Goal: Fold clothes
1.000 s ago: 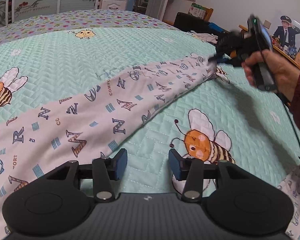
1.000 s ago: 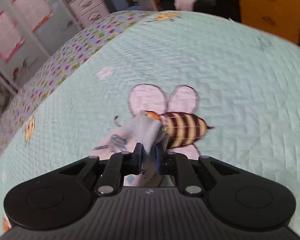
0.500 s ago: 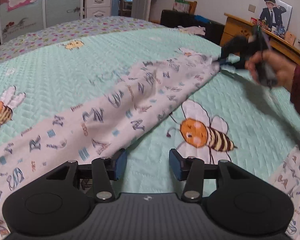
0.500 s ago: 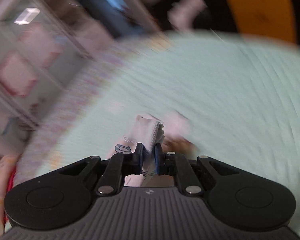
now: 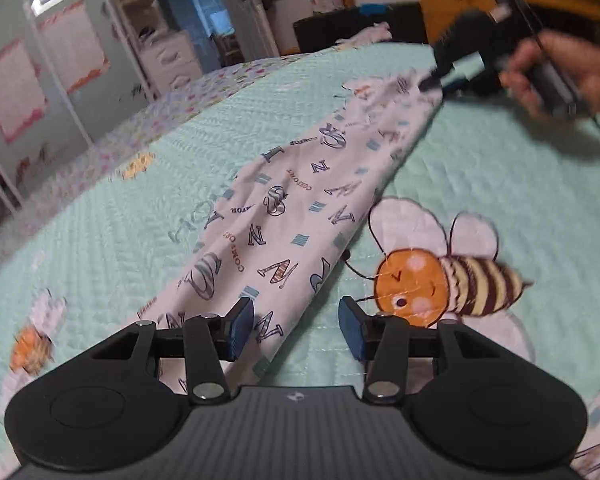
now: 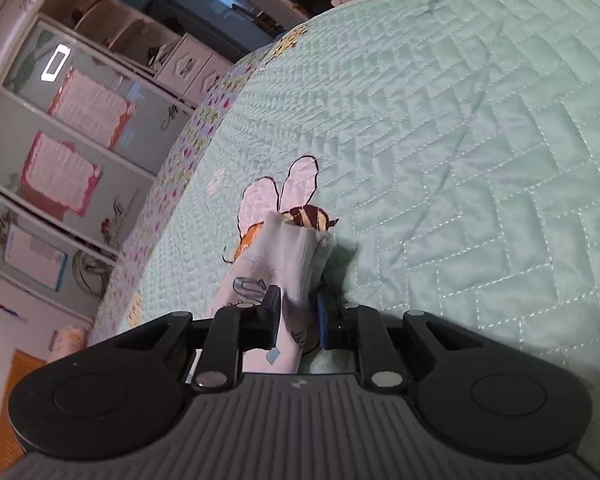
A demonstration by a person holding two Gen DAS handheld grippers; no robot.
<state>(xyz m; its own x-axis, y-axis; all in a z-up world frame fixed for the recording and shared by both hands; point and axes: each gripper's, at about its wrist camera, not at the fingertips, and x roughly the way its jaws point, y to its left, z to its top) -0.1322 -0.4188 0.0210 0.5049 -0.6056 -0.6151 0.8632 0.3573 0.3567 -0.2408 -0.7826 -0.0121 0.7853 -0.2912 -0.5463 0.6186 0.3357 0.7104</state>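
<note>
One garment (image 5: 284, 220) — white, printed with letters — runs from between the left jaws away to the right gripper (image 5: 436, 80). Two grippers show: the left gripper (image 5: 296, 328), jaws apart, and the right, jaws pinched on the garment's end (image 6: 296, 256). One hand (image 5: 568, 76) holds the right one. One quilt (image 5: 480, 168) lies under everything. Bees on it: one large bee (image 5: 440, 276) just right of the left jaws, a smaller one (image 5: 32, 346) off to their left, and one bee (image 6: 300, 216) just ahead of the right jaws.

right gripper (image 6: 298, 316) eased apart slightly — garment (image 5: 300, 216) now nearer left gripper (image 5: 296, 330)
</note>
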